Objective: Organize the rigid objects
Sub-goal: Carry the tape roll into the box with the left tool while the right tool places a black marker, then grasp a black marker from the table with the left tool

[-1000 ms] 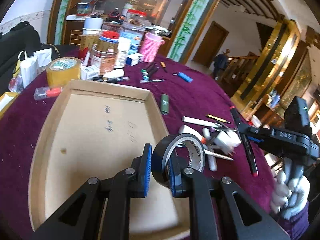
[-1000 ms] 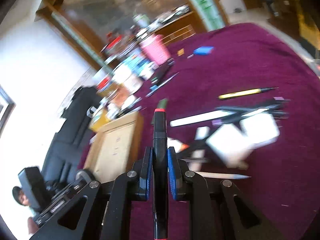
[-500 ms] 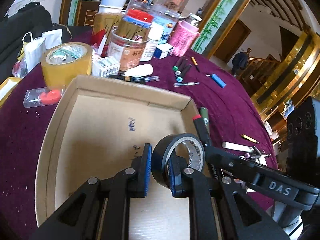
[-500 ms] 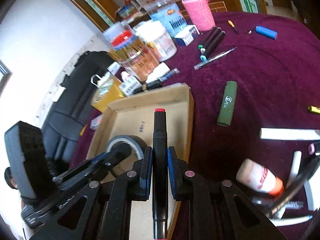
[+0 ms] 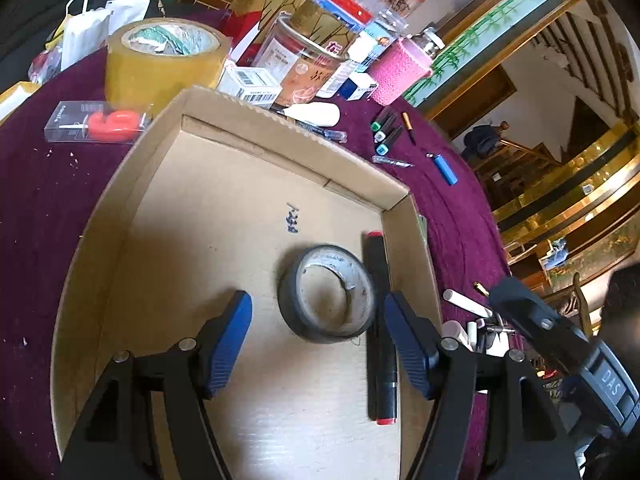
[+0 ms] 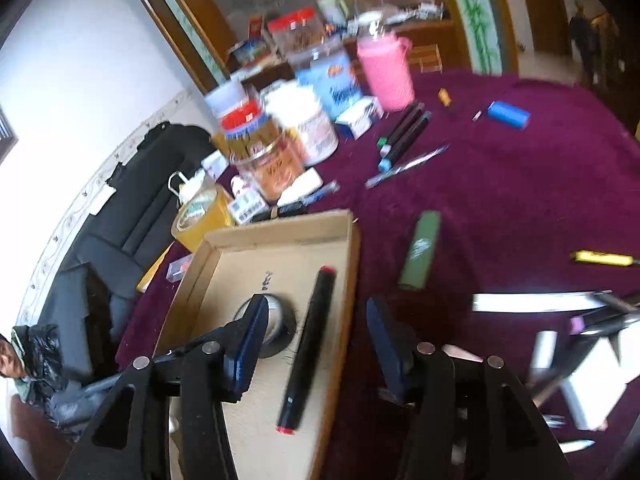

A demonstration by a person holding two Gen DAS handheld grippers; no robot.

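A purple-clothed bench (image 5: 36,208) carries everything; on it sits a shallow cardboard tray (image 5: 132,216), its floor bare apart from a small ink mark and two things near its right wall; behind the tray stands a broad roll of tan packing tape (image 5: 160,60) beside a cluster of jars, boxes and a pink knitted cup (image 5: 398,74); the left tool (image 5: 318,334) hangs over the tray with its blue-padded fingers spread wide and nothing between them but air, the black tape roll (image 5: 328,294) lying flat on the cardboard in the gap and touching neither pad; just right of the roll, and touching it or nearly so, a black marker with red ends (image 5: 380,324) lies lengthwise along the tray's right wall; the right tool (image 6: 316,350) is likewise spread open and empty, poised above the tray's right edge, with the marker lying free on the cardboard below it; out on the cloth, well apart from the tray, lie a green tube (image 6: 420,256), a blue lighter (image 6: 508,114), a yellow pen (image 6: 600,258), a long white stick (image 6: 532,302) and a pair of dark markers (image 6: 404,132) near the cup; a clear case holding something red (image 5: 96,122) sits just left of the tray; the right-wrist view is blurred, so smaller items there cannot be told.
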